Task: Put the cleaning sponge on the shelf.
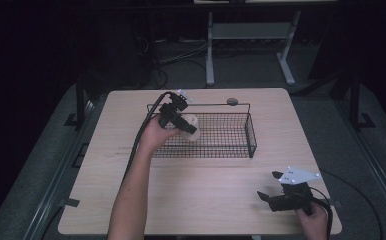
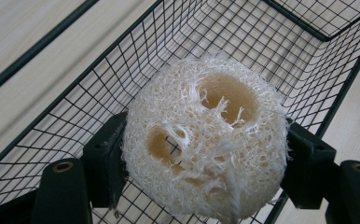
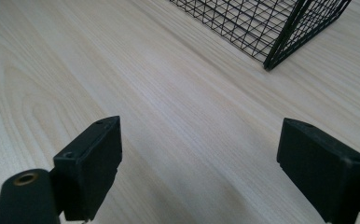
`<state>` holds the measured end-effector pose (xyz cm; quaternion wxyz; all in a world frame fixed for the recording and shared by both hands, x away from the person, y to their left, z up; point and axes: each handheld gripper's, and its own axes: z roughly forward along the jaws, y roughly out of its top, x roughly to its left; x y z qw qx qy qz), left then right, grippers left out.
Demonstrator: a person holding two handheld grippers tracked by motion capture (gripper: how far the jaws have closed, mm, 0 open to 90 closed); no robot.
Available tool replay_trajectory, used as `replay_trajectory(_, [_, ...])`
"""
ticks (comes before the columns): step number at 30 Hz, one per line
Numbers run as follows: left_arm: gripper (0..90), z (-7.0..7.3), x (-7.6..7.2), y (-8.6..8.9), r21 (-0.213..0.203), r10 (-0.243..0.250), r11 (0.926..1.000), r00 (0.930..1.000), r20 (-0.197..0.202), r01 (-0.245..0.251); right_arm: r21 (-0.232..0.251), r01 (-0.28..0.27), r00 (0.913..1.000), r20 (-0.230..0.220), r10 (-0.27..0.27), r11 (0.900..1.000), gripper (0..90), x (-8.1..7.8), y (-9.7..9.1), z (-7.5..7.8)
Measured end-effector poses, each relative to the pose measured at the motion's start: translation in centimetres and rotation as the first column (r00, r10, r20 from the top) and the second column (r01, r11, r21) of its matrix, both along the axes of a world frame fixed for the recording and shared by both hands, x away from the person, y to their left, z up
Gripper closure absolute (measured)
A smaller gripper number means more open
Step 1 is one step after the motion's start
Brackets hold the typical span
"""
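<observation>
Now, step: lowering the loofah [image 2: 205,140] into the wire basket [image 1: 231,148], centre of frame.
Left gripper [image 2: 201,172]: clamped on loofah.
Right gripper [image 3: 201,163]: wide, idle, lower right.
Next: likely release.

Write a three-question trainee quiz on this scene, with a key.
1. True or false: the left hand-held gripper is shut on the loofah sponge.
2. Where is the loofah sponge held? A) over the wire basket B) beside the right hand-held gripper C) off the table
3. Fill in: the right hand-held gripper's jaws stand ____ over bare tabletop.

Key: 1 true; 2 A; 3 open.
</observation>
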<state>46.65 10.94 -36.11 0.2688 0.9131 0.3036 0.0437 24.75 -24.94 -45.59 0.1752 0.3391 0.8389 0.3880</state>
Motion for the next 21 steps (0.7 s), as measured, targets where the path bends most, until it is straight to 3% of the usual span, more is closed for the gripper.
replay_trajectory(21, [27.5, -2.3, 0.3, -0.9, 0.004, 0.019, 0.9998, 0.9997, -0.018, -0.019, -0.005, -0.002, 1.0, 0.0, 0.002, 1.0, 13.5, 0.0, 0.1, 0.0])
